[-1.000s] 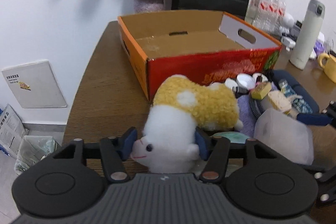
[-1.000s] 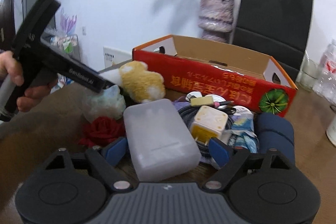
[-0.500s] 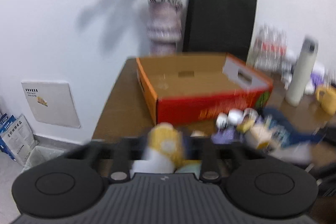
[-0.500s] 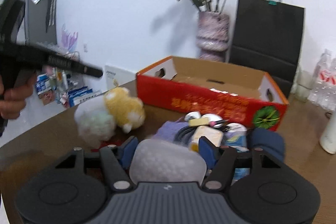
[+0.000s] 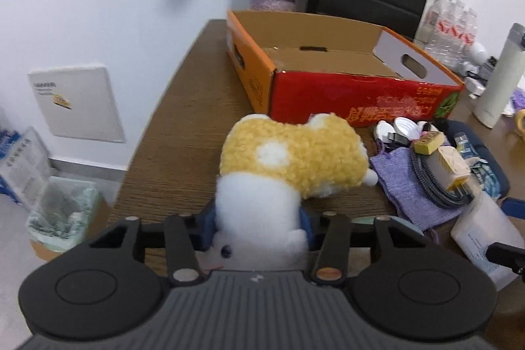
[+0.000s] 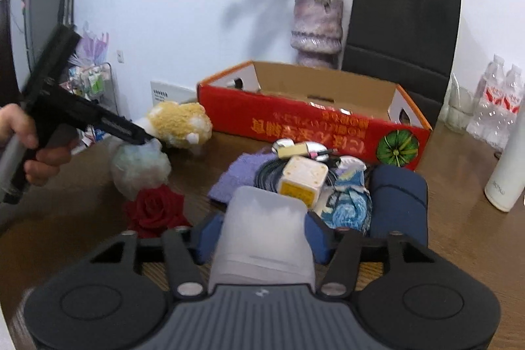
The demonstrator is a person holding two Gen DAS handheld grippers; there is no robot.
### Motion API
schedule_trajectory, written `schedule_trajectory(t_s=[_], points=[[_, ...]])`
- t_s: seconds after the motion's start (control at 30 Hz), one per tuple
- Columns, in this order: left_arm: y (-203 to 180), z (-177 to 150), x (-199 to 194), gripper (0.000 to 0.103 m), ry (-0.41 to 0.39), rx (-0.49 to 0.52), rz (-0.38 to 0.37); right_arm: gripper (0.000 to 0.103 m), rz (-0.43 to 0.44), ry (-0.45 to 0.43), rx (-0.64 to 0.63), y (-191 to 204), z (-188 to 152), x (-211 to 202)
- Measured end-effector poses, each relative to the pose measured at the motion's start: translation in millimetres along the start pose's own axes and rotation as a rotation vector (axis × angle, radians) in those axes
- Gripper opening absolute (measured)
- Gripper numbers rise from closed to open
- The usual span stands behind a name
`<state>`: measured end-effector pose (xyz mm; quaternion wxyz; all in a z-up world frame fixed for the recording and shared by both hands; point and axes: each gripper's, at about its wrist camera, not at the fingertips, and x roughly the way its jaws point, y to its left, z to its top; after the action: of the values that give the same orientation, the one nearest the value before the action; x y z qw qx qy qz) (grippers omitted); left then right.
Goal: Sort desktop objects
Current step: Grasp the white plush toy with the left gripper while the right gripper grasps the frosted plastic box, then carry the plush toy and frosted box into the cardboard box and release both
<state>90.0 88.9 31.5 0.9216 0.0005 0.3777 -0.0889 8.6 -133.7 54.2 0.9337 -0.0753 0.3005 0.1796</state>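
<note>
Brown wood-grain table (image 5: 183, 153), white wall behind.

Left wrist view. Item: yellow-and-white plush toy animal (image 5: 282, 166), centre of frame, its white head end clamped in the left gripper (image 5: 257, 223); the jaws have just been closing and now press both sides of the white fur. Item: open red-and-orange cardboard box (image 5: 331, 81), upper centre, just beyond the plush. Item: purple knitted cloth (image 5: 403, 179), right of centre, with a coiled dark cable and white charger cube (image 5: 449, 166) lying on it. Item: tall white flask (image 5: 498, 77), right edge.

Right wrist view. Item: frosted translucent plastic box (image 6: 262, 235), lower centre, gripped by the right gripper (image 6: 259, 235), blue pads pressed to both its sides. Item: red fabric rose (image 6: 154, 209), lower left, on the table. Item: the plush toy, centre left, in front of the cardboard box's left end, at the tip of the black handheld gripper held by a hand (image 6: 29, 150) at the left edge. Item: rolled navy fabric (image 6: 398, 202), right of centre.
</note>
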Motion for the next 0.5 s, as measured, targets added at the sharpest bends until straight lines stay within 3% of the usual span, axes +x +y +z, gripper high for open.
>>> schedule_trajectory(t_s=[0.07,0.2,0.3,0.4,0.5], points=[[-5.2,-2.5,-10.6,0.045,-0.046,0.002,0.016,0.071,-0.017,0.025,0.028,-2.9,0.8,5.6],[-11.5,-1.6,-41.4,0.045,-0.159,-0.046,0.048,0.064,-0.003,0.094,0.052,-1.7,0.4,24.9],[-13.0,7.7,-64.9,0.045,-0.213,-0.073,0.029,0.064,-0.01,0.106,0.053,0.8,-0.9,27.1],[-18.0,30.3,-75.4,0.045,-0.239,-0.096,0.024,0.064,0.022,0.071,0.068,-1.1,4.0,9.6],[-25.6,66.5,-65.1,0.046,-0.232,-0.128,-0.007,0.064,0.022,-0.017,0.101,-14.7,23.8,-14.0]])
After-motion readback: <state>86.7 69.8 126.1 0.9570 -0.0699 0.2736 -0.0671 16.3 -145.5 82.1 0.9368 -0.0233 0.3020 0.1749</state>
